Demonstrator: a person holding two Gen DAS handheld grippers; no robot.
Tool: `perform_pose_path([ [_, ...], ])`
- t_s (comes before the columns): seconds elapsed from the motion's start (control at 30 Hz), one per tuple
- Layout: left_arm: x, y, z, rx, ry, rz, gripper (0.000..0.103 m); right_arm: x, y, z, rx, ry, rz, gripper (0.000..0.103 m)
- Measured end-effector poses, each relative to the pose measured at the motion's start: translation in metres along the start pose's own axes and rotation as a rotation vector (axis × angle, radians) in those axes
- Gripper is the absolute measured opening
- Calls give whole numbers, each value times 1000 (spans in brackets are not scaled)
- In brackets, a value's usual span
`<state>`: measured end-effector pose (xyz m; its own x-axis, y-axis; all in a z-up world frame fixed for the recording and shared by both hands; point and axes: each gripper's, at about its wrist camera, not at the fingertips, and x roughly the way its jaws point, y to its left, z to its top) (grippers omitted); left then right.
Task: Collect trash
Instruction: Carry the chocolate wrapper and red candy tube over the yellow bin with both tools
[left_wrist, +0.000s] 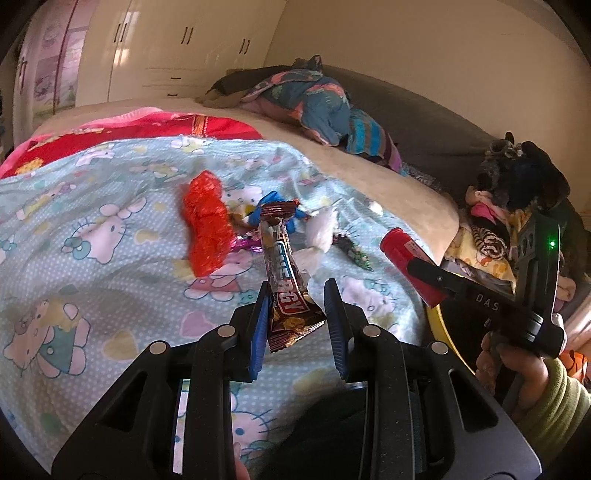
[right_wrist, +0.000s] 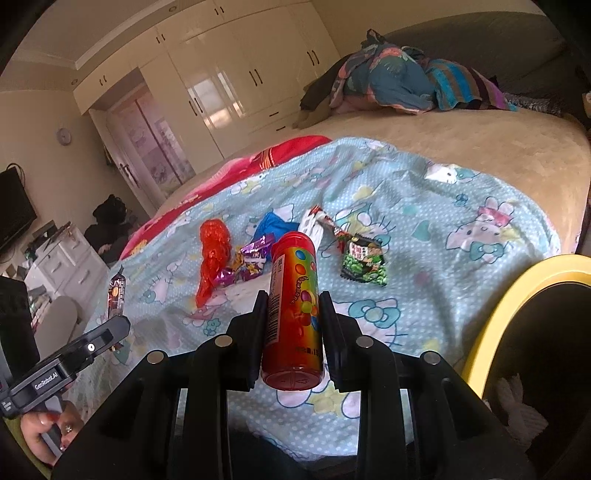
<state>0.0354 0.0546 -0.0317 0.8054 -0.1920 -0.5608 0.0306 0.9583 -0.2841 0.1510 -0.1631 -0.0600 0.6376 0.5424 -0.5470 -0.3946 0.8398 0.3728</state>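
Left gripper (left_wrist: 297, 295) barely pinching snack bar wrapper (left_wrist: 284, 269), right gripper (right_wrist: 293, 314) clamped on candy tube (right_wrist: 293, 306): risk of wrapper slipping free before reaching yellow-rimmed bin (right_wrist: 517, 295).

Bed (right_wrist: 480, 147) carries cartoon sheet (right_wrist: 424, 221) strewn with wrappers (right_wrist: 364, 260)

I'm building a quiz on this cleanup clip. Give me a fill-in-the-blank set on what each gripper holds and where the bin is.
1. The left gripper holds a snack bar ____.
2. The right gripper is shut on a ____ candy tube.
3. The bin has a ____ rim.

Missing words: wrapper; red; yellow
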Motion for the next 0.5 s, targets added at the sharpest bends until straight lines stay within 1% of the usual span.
perform_pose_path([
  [0.5, -6, -29, 5, 48, -17, -60, 23, -34, -20, 2, 38, -55, -33, 27],
])
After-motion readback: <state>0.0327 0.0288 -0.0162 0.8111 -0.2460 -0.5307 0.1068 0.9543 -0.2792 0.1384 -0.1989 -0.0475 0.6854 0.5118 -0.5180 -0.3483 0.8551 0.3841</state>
